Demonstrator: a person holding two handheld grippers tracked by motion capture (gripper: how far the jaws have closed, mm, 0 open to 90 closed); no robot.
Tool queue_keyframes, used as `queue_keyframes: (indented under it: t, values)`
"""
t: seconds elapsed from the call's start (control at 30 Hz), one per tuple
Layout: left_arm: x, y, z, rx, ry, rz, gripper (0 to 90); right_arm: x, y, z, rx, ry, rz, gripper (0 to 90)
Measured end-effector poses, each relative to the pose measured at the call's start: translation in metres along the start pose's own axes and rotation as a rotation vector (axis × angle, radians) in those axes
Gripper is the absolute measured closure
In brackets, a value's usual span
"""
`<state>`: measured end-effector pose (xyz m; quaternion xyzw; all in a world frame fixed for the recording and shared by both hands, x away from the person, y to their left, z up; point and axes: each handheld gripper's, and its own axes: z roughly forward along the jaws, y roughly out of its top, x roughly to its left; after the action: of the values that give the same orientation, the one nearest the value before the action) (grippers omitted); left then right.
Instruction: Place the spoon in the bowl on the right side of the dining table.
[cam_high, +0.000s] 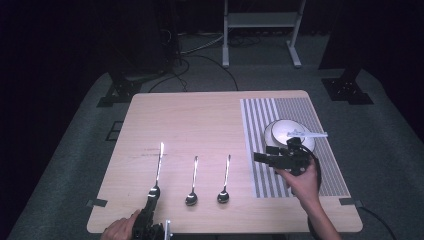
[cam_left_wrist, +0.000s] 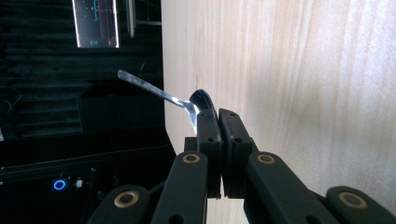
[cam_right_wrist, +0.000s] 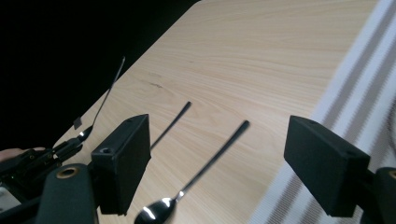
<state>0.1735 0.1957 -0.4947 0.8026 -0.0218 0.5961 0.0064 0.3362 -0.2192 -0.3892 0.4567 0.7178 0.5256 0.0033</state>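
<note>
Three metal spoons are at the near part of the wooden table (cam_high: 200, 115). My left gripper (cam_high: 153, 192) is shut on the neck of the left spoon (cam_high: 159, 164), just behind its bowl (cam_left_wrist: 201, 100). That spoon's handle (cam_right_wrist: 108, 93) slants up off the table. The middle spoon (cam_high: 193, 184) and the right spoon (cam_high: 225, 182) lie flat, bowls toward me. My right gripper (cam_high: 265, 153) hovers over the striped mat's near left part, pointing left, open and with nothing between its jaws; the right spoon (cam_right_wrist: 210, 163) lies below it.
A white bowl (cam_high: 277, 131) stands on the grey-and-white striped mat (cam_high: 260, 115) at the table's right, just behind my right hand. Beyond the far edge are a dark floor, cables and a metal stand (cam_high: 260, 22).
</note>
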Motion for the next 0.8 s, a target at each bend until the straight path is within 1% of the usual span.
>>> queue_keyframes:
  t: [0.07,0.27,0.33,0.4,0.47,0.53,0.67,0.7,0.8]
  values:
    - [0.001,0.001,-0.001,-0.003,0.006,0.001,87.9,0.006,0.005,0.007,0.006,-0.001,-0.004,21.6]
    - [0.004,0.002,-0.002,-0.006,0.019,-0.004,87.8,0.025,0.023,0.032,0.026,0.020,-0.036,21.6]
    - [0.005,0.002,-0.003,0.001,0.018,-0.002,87.8,0.029,0.027,0.038,0.029,0.023,-0.036,21.6]
    - [0.006,0.002,-0.003,0.002,0.025,-0.002,87.8,0.033,0.031,0.045,0.028,0.029,-0.034,21.6]
    - [0.007,0.002,-0.004,0.004,0.024,0.000,87.8,0.037,0.034,0.051,0.032,0.026,-0.040,21.6]
    - [0.008,0.003,-0.005,0.001,0.030,-0.003,87.8,0.042,0.038,0.058,0.032,0.038,-0.041,21.6]
    - [0.009,0.006,-0.006,-0.012,0.040,-0.009,87.8,0.050,0.044,0.071,0.042,0.046,-0.050,21.6]
    - [0.011,0.007,-0.007,-0.010,0.039,-0.001,87.8,0.052,0.045,0.074,0.044,0.046,-0.051,21.6]
    - [0.012,0.009,-0.008,-0.017,0.045,-0.001,87.8,0.060,0.049,0.083,0.054,0.052,-0.057,21.6]
